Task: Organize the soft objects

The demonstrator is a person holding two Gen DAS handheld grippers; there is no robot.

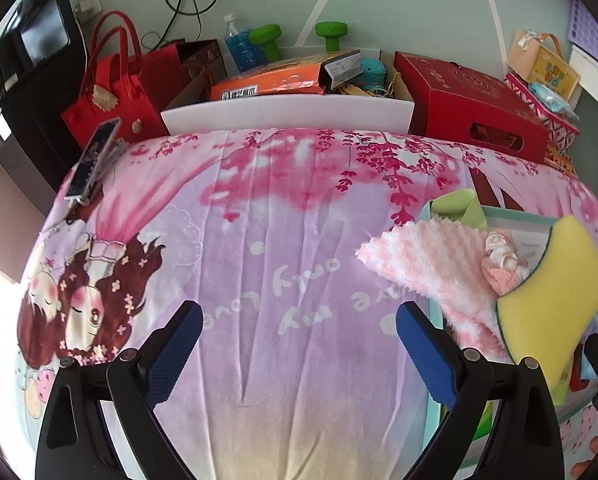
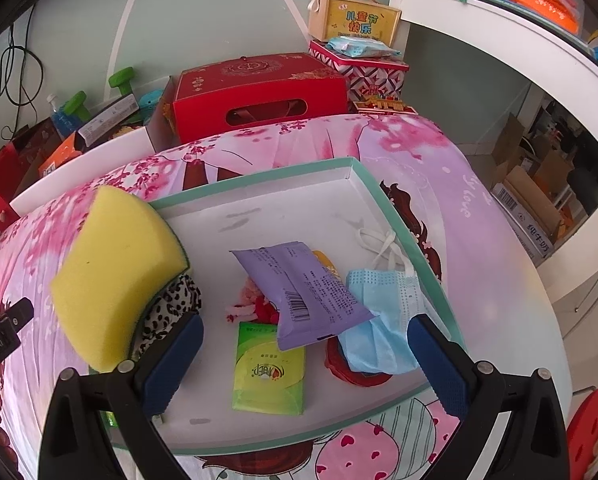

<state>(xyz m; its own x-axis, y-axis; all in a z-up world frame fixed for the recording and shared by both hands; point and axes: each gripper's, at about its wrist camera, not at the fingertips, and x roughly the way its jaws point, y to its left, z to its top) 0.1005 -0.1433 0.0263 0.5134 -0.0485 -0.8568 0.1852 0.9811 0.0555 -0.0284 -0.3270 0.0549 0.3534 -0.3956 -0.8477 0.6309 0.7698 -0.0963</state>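
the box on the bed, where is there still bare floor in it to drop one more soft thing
The far half of the box is bare, between the far rim and the purple packet. A smaller bare strip runs along the near rim, left of the green tissue pack. Crowded: the middle and right, with the blue mask, and the left rim under the yellow sponge.

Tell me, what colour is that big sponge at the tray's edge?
The sponge is yellow with a thin green backing, clearest in the right wrist view.
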